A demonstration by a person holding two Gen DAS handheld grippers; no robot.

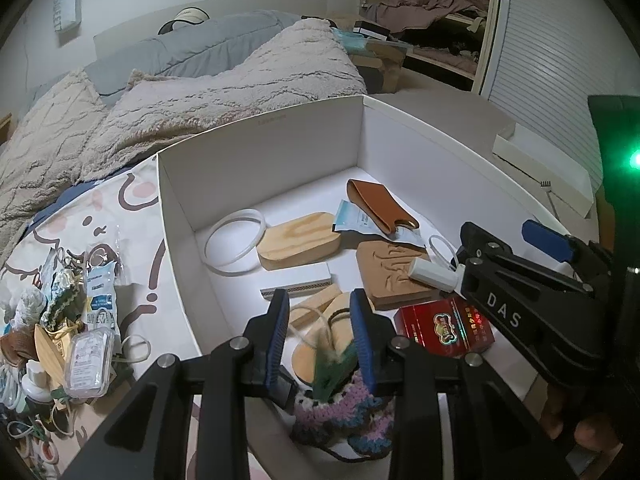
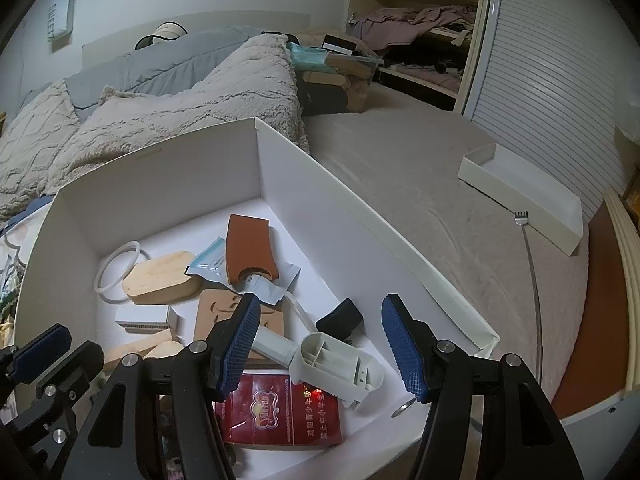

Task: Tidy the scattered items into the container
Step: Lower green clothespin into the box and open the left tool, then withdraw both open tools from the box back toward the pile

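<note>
Large white cardboard box (image 1: 256, 168) with upright walls, set on a bed with a cartoon-print sheet (image 1: 140, 208) and a fluffy beige blanket (image 1: 224, 92). Inside, on the white floor: translucent white ring (image 1: 236, 242); rounded pale wooden block (image 1: 298, 240); tan leather pouch (image 1: 380, 204) lying over a blue-and-white sachet (image 1: 354, 222); carved brown wooden slab (image 1: 390, 276); small white flat carton with a striped edge (image 1: 296, 280); red printed packet (image 1: 444, 326); white plastic cylinder-and-housing part (image 2: 332, 364); small black block (image 2: 340, 318). Left gripper (image 1: 320, 340) over the near end of the box, blue pads narrowly parted, touching a green tuft atop a purple, white and teal crocheted piece (image 1: 344, 412) between them; grip not clearly firm. Right gripper (image 2: 320, 344) above the white plastic part, jaws about half spread, nothing held. Left of the box, on the sheet: heap of unsorted small items (image 1: 60, 328), including a clear plastic case (image 1: 88, 360). Shallow white tray (image 2: 524, 196) well apart on the beige cover, to the right.
</note>
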